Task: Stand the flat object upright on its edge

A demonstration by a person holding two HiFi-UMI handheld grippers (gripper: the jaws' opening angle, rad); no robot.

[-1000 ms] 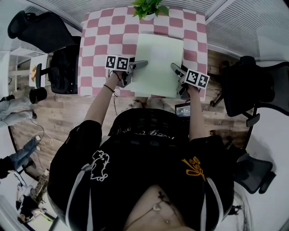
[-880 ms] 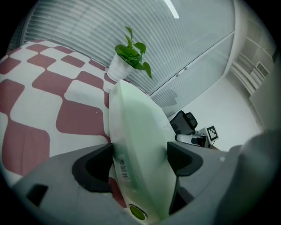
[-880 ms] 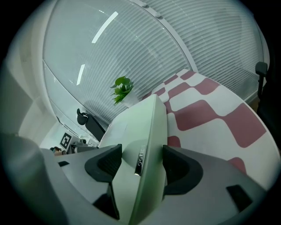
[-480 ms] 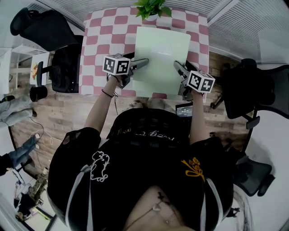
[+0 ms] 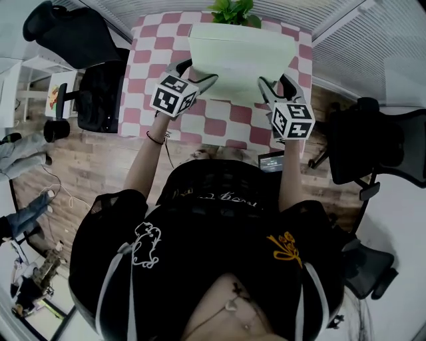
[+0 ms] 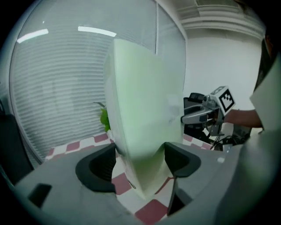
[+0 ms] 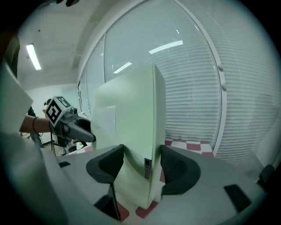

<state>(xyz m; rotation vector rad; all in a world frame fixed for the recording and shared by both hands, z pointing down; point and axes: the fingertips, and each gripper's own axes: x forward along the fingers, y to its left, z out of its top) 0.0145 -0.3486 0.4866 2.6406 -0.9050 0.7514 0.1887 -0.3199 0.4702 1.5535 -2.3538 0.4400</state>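
Observation:
A pale green flat board [image 5: 243, 53] stands nearly upright on the red-and-white checkered table [image 5: 150, 60], with its lower edge on the cloth. My left gripper [image 5: 198, 72] holds the board's left end. In the left gripper view the board [image 6: 145, 101] fills the gap of the left gripper [image 6: 140, 160]; both pads touch it while the jaws are closing. My right gripper [image 5: 276, 83] holds the right end. In the right gripper view the board [image 7: 131, 118] sits between the pads of the right gripper [image 7: 141, 162], which is shut on it.
A potted green plant [image 5: 233, 10] stands just behind the board at the table's far edge. One black office chair [image 5: 73, 40] is at the left of the table and another [image 5: 379, 140] at the right. Window blinds run behind the table.
The board lay flat on the table a second ago. Both grippers have raised its near side, tipping it up to almost upright, and moved toward the far edge.

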